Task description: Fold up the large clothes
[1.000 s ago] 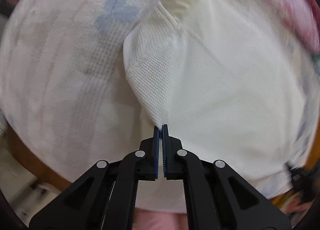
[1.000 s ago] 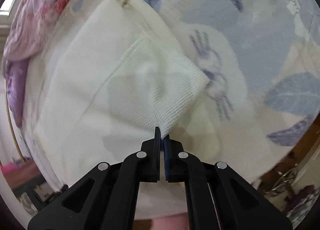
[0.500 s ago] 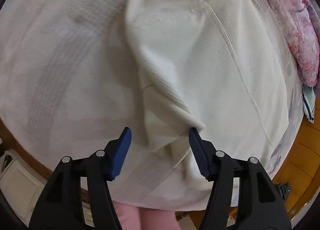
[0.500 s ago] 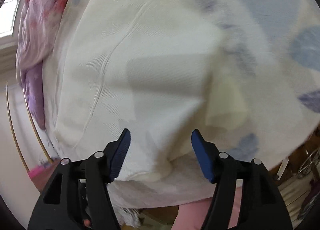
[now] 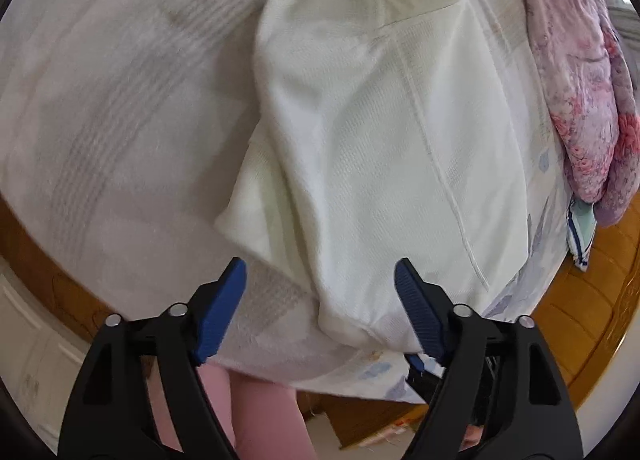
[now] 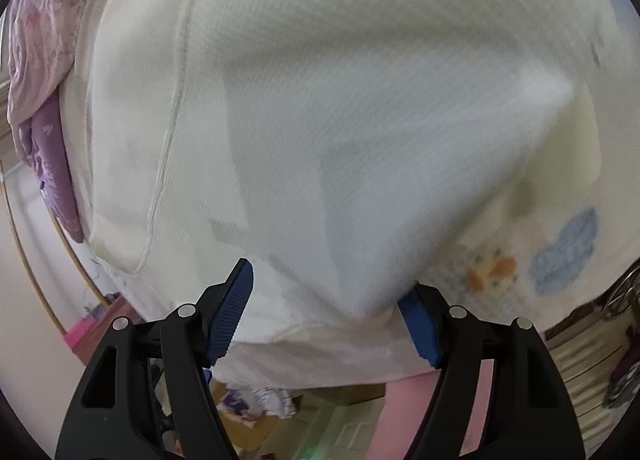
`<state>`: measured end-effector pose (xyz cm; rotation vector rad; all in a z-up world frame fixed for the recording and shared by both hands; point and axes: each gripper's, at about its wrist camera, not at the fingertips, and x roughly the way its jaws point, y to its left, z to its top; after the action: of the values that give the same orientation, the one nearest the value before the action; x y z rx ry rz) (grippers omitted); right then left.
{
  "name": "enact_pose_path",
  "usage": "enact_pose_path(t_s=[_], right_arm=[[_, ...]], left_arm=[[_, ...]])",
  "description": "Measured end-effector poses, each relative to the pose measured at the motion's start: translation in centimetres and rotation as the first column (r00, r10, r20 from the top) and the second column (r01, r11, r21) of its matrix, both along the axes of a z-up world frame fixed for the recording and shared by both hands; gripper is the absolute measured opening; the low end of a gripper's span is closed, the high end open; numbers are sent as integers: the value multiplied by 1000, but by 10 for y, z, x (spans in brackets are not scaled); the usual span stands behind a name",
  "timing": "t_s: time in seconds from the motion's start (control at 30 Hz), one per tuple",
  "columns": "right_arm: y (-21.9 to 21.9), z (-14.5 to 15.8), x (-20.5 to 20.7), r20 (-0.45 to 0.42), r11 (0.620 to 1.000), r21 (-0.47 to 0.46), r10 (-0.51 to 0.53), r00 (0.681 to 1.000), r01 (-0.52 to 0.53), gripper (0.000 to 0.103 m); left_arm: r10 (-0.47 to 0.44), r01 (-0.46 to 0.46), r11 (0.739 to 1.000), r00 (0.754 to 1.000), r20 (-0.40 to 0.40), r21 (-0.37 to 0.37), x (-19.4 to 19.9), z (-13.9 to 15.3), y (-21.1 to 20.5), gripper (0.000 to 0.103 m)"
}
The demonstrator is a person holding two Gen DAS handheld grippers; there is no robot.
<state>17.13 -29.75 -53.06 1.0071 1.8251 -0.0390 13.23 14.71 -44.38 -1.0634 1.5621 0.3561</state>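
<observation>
cream garment (image 5: pixel 392 163) lies folded on the bedsheet (image 5: pixel 100 107), released as left gripper (image 5: pixel 320 284) and right gripper (image 6: pixel 326 292) jaws spread apart.

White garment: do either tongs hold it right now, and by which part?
Nothing is held. Both the left tongs and right tongs have just opened and stand open over the white garment.

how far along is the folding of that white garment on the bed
Done: the white garment lies on the bed sheet with both sides folded in. In hand: nothing; the left tool and right tool have just been opening, pads clear of the cloth. Left: probably folding it across to make it shorter.
</observation>
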Motion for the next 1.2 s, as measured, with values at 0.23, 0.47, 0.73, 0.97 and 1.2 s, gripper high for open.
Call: enact_pose_path(t_s=[0.23, 0.47, 0.73, 0.97, 1.2], right_arm=[[-8, -6, -5, 8, 999, 22, -39, 999, 39, 68], [-14, 4, -9, 90, 995, -92, -19, 996, 27, 11], [-24, 11, -53, 77, 967, -220, 146, 986, -126, 15], [-70, 30, -51, 54, 982, -187, 18, 998, -7, 67], [-126, 56, -42, 11, 976, -215, 45, 999, -42, 75]], left_arm=[[101, -93, 987, 993, 57, -133, 22, -58, 0, 63], [-13, 13, 1000, 1000, 14, 13, 9, -52, 2, 4], [-37, 38, 999, 996, -76, 14, -49, -69, -9, 8], [-189, 197, 972, 979, -75, 129, -20, -36, 4, 76], [-237, 256, 960, 959, -158, 116, 1, -24, 22, 84]])
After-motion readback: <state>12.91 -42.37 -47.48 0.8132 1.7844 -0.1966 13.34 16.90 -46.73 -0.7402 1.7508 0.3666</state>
